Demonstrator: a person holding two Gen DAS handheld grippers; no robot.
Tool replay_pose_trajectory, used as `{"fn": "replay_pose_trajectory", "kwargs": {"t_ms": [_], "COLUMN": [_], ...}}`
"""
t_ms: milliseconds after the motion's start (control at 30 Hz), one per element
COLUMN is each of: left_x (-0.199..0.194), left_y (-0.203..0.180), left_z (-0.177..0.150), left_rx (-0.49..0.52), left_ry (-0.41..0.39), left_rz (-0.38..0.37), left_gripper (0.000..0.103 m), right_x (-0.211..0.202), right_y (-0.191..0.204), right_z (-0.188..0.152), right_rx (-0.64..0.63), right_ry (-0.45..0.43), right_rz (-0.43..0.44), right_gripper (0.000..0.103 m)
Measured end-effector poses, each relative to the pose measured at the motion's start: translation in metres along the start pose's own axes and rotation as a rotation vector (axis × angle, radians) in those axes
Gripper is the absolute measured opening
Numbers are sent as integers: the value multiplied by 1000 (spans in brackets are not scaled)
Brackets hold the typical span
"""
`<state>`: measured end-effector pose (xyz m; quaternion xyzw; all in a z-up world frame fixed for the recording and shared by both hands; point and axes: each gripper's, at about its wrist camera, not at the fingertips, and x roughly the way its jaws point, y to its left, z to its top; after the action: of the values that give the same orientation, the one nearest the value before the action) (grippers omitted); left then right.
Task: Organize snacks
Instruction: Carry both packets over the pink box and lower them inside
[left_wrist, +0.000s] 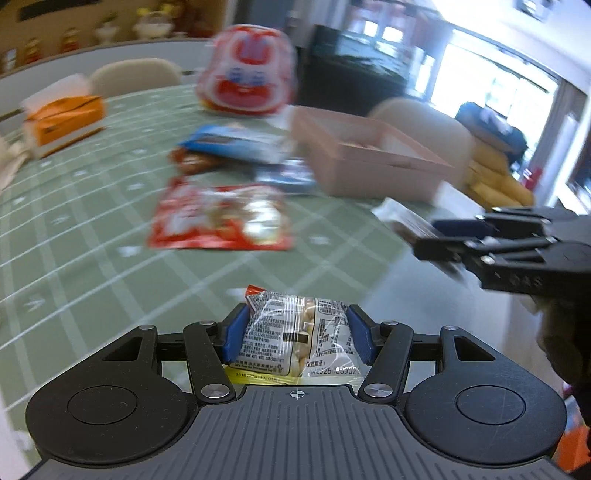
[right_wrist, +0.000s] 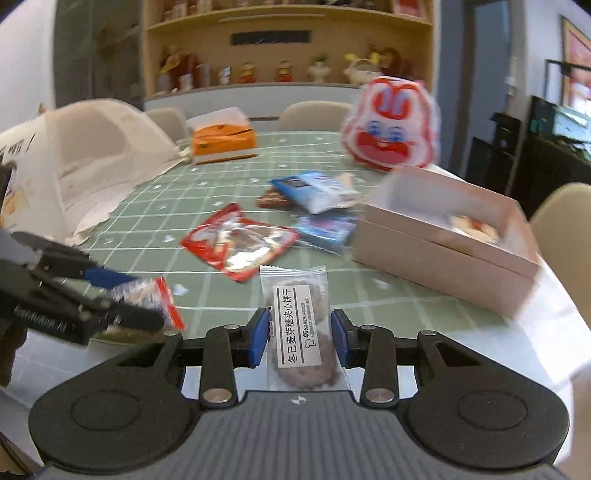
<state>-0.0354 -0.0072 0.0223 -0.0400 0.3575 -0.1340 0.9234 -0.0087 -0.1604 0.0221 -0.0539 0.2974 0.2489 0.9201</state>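
Clamped between the blue pads of the left gripper (left_wrist: 297, 334), right under its camera, is a small clear peanut packet (left_wrist: 299, 338) with a red corner, held above the green checked table (left_wrist: 74, 229). The right gripper (right_wrist: 299, 338) has its jaws pressed against both sides of a clear biscuit packet (right_wrist: 299, 328) with a white label, also lifted off the cloth. Ahead of both lie loose snacks: a red and silver pouch (left_wrist: 219, 218) nearest, then a blue wrapper (left_wrist: 236, 142) overlapping a brown one, and a second blue packet (right_wrist: 325, 227) touching the corner of the pink box (right_wrist: 443, 236). That open box sits near the table's right edge, with something pale and red inside that is too blurred to name. A big red and white rabbit bag (right_wrist: 391, 125) stands upright behind the box, and an orange tissue box (right_wrist: 223, 142) sits far back. Only the right camera shows the white mesh food cover (right_wrist: 96, 155) and papers crowding the left side, and the wall shelf with figurines. Only the left camera shows the bright windows and a yellow cushion past the table's right edge. Bare cloth lies between the grippers and the red pouch, and a bare strip runs in front of the box.
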Motion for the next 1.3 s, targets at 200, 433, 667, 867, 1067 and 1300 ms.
{"fn": "replay_pose_trajectory", "kwargs": {"t_ms": [200, 433, 667, 867, 1067, 1300], "left_x": [14, 35, 177, 257, 235, 226], "left_y": [-52, -70, -73, -91, -94, -73], "left_z": [41, 157, 223, 202, 194, 184], "left_rx": [79, 56, -109, -63, 112, 150], "left_ry": [-21, -246, -63, 146, 68, 1], "left_rz": [-98, -120, -226, -288, -303, -259], "left_gripper": [63, 63, 64, 64, 65, 66], "right_x": [-41, -73, -27, 16, 71, 156], "right_y": [-53, -141, -210, -231, -232, -219], "right_z": [5, 94, 145, 134, 141, 151], "right_rx": [84, 230, 326, 328, 358, 303], "right_ry": [-74, -245, -186, -97, 0, 213], "right_rz": [-30, -85, -214, -242, -161, -127], "right_gripper": [36, 36, 36, 36, 36, 45]}}
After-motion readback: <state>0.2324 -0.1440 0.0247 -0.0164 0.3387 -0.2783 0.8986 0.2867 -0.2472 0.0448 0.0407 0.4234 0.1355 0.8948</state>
